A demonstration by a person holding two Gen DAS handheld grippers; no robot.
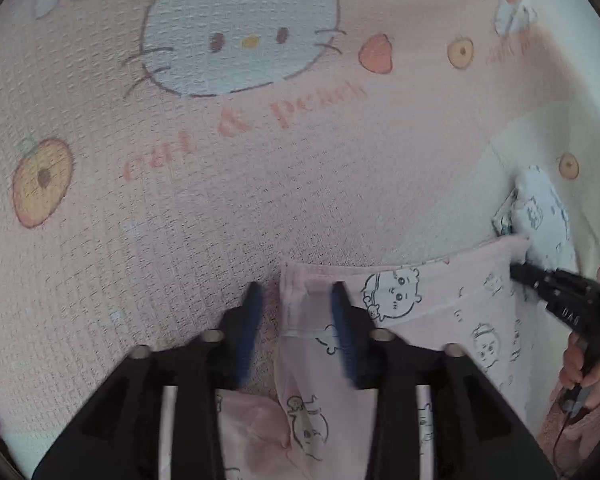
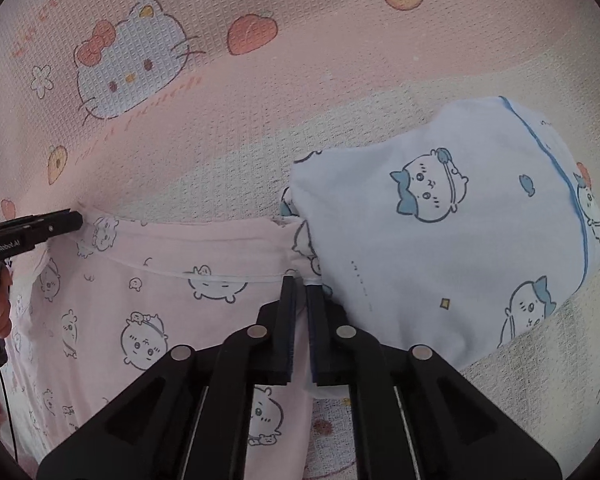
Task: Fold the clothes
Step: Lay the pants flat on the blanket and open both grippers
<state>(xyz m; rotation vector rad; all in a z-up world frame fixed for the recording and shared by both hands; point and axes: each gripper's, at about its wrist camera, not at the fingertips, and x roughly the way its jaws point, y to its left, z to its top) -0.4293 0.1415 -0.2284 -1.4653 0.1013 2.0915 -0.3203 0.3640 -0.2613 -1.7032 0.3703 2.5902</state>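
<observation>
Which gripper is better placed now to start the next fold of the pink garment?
Probably right. The right gripper looks shut on the pink garment at its hem corner beside the white garment. The left gripper is open, only straddling the other corner.

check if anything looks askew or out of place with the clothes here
Nothing looks damaged or spilled. One oddity: the white garment with blue cartoon prints lies bunched, overlapping the right end of the pink garment being folded, next to the right hand-held gripper, and may get caught in the fold.
</observation>
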